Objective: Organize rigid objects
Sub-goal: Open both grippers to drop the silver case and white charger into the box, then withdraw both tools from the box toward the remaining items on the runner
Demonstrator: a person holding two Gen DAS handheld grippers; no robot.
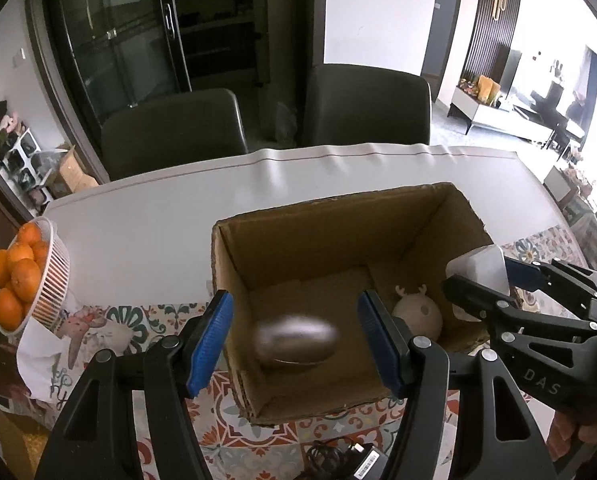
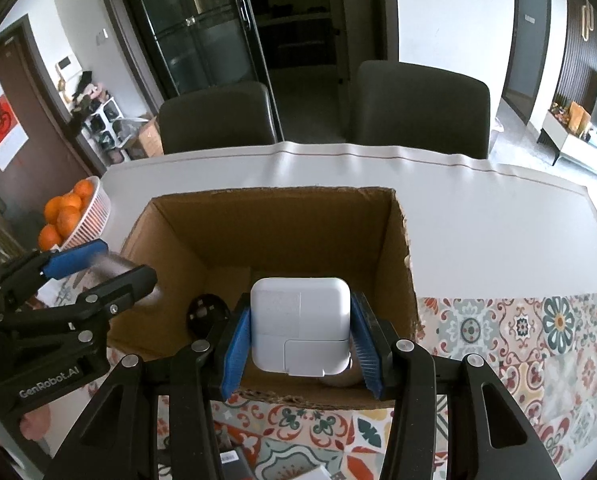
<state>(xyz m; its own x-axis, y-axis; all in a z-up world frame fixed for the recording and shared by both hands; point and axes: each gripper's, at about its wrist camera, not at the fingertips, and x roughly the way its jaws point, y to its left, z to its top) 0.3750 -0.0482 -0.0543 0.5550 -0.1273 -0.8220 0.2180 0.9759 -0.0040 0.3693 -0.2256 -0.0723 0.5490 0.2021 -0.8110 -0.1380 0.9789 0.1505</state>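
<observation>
An open cardboard box (image 1: 322, 236) (image 2: 274, 224) stands on the table. My left gripper (image 1: 296, 338) is open above the box's near left corner. A blurred grey oval object (image 1: 296, 340) is in mid-air between its fingers, touching neither. A cream round toy with antlers (image 1: 418, 314) lies in the box. My right gripper (image 2: 300, 336) is shut on a white square power adapter (image 2: 300, 324) and holds it over the box's near side. A black round object (image 2: 206, 310) lies on the box floor.
A white basket of oranges (image 1: 52, 280) (image 2: 94, 212) stands at the table's left. A patterned cloth (image 2: 518, 340) covers the near table. A black charger with cable (image 1: 350, 460) lies in front of the box. Two dark chairs (image 1: 366, 104) stand behind the table.
</observation>
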